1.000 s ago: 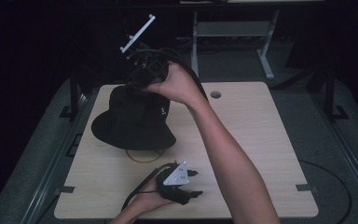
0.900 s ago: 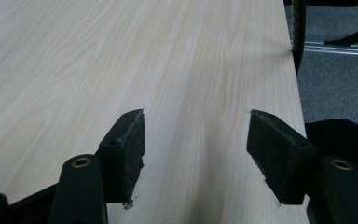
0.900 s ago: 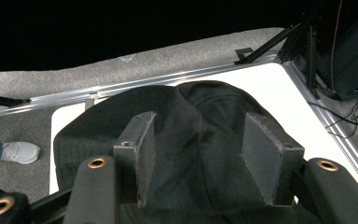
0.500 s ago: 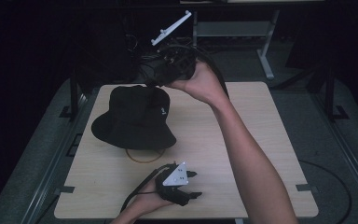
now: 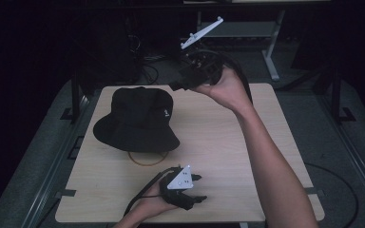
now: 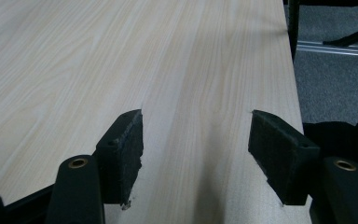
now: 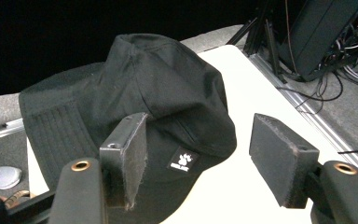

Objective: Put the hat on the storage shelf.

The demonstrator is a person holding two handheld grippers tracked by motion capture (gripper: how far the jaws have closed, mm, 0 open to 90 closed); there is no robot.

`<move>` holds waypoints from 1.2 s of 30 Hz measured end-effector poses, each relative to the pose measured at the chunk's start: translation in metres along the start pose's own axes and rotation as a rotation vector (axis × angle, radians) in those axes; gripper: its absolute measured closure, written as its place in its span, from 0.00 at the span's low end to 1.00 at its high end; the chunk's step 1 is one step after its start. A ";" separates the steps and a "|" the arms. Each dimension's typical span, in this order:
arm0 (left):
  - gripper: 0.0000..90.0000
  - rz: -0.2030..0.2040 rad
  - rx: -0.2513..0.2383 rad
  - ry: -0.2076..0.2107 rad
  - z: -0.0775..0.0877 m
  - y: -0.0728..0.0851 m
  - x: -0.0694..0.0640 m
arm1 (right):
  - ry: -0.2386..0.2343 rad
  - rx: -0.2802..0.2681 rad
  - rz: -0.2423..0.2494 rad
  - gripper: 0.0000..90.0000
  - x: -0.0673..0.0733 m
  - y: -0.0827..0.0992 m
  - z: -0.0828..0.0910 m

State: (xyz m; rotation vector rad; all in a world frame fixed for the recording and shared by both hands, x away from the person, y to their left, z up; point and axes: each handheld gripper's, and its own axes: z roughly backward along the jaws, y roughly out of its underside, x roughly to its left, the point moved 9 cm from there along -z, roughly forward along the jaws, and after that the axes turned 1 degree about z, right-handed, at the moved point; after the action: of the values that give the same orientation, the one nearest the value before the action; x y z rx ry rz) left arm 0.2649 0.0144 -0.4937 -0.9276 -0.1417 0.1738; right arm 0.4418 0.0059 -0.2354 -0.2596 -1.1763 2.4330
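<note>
Starts at ten o'clock on the table (image 5: 218,137) with a black hat (image 5: 135,118), crown up, brim flat on the wood. Carries a small white label (image 5: 165,113) on the side turned towards three o'clock. Peeks out from under the brim at six o'clock: a thin tan ring (image 5: 145,160), partly hidden.

Moves on to six o'clock of the table, near the front edge, well apart from the hat. Rests there on the wood in the left hand (image 5: 147,204): the left gripper (image 5: 199,189), grey plate (image 5: 180,178) on top, jaws aimed towards three o'clock. Stands spread wide in the left gripper view, the left gripper (image 6: 196,140), with bare table (image 6: 74,70) between the pads and nothing pinched.

Ends at one o'clock, above the far edge of the table. Hangs there in the right hand (image 5: 225,85): the right gripper (image 5: 175,87), raised off the wood, white plate (image 5: 202,32) sticking up behind, jaws aimed towards nine o'clock at the hat, just beside the crown but not touching. Has just been opening; gapes wide in the right gripper view, the right gripper (image 7: 198,144), with nothing between the pads. Looks past them onto the hat (image 7: 168,88) and its label (image 7: 182,162). Shows cables (image 7: 326,88) on the floor at two o'clock and a grey shoe (image 7: 0,176) at eight o'clock.
</note>
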 end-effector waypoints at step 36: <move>0.35 0.017 0.017 0.009 -0.005 0.003 -0.001 | 0.117 -0.017 -0.174 0.32 -0.043 0.125 0.058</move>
State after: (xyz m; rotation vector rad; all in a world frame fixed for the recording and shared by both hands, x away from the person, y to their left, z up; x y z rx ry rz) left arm 0.2645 0.0122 -0.4993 -0.9130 -0.1243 0.1862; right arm 0.4240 -0.1233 -0.2975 -0.2885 -1.1203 2.2279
